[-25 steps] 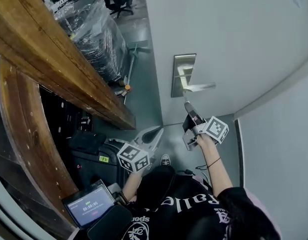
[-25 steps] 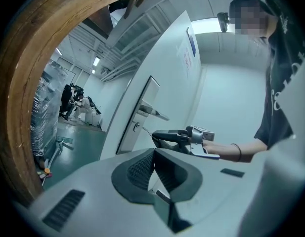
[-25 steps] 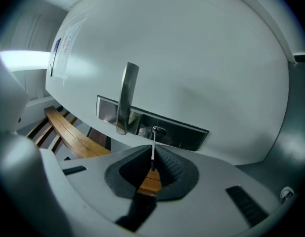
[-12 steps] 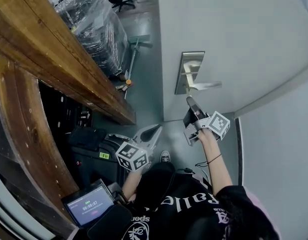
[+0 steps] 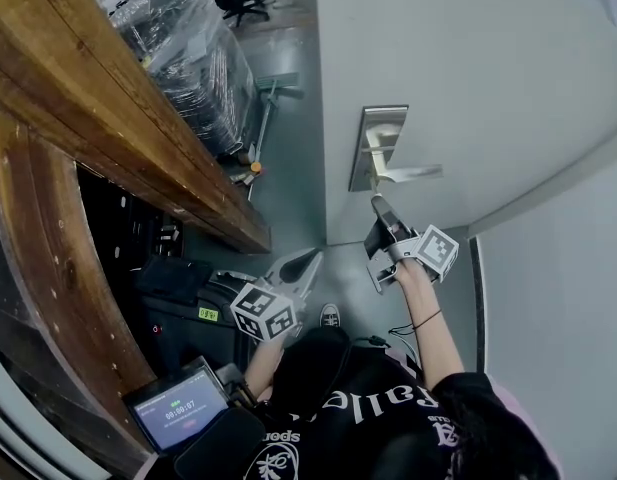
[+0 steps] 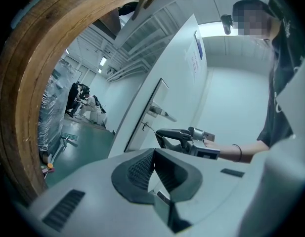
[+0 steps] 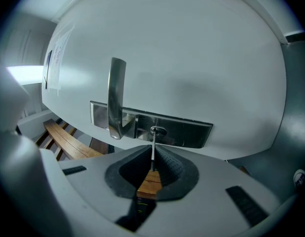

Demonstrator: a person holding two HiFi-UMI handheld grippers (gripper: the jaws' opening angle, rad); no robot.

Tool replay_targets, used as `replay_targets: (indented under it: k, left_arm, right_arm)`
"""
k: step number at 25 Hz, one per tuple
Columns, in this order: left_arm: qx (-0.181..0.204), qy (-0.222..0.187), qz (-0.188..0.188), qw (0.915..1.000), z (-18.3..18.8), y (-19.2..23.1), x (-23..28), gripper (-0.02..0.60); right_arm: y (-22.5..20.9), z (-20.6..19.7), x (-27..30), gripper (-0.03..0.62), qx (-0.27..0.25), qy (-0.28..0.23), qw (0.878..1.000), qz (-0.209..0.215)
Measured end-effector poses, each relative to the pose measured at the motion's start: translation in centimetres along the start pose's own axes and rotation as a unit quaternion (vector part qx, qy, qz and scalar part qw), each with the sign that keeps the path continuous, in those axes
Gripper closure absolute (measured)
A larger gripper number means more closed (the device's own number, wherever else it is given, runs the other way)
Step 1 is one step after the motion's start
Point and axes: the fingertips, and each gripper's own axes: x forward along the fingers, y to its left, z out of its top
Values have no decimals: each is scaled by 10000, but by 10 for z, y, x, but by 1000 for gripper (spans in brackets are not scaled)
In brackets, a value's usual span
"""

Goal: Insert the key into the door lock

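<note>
My right gripper (image 7: 152,163) is shut on a thin metal key (image 7: 152,149) that points straight at the door. The key's tip meets the round lock cylinder (image 7: 157,130) on the steel plate (image 7: 187,133); how far in it sits I cannot tell. The lever handle (image 7: 115,97) is just left of the cylinder. In the head view the right gripper (image 5: 377,204) is right under the plate (image 5: 380,128) and handle (image 5: 410,173). My left gripper (image 5: 310,261) hangs low and away from the door, shut with nothing in it. The left gripper view shows the key (image 6: 148,128) at the plate (image 6: 150,116).
A curved wooden ledge (image 5: 108,118) runs along the left. Plastic-wrapped goods (image 5: 188,58) stand on the green floor (image 5: 288,118) beyond it. A small screen (image 5: 178,410) sits by the person's waist. A grey wall (image 5: 548,298) closes the right side.
My right gripper has edged up closer to the lock plate with the key. The left gripper has stayed low in about the same place.
</note>
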Motion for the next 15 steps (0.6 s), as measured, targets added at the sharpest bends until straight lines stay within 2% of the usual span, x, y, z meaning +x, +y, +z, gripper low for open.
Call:
replay_targets:
  k: [15]
  left_arm:
    - [-37, -19, 80, 10000, -2, 9, -3, 577]
  right_arm:
    - [-1, 4, 1, 557, 12, 58, 10000, 32]
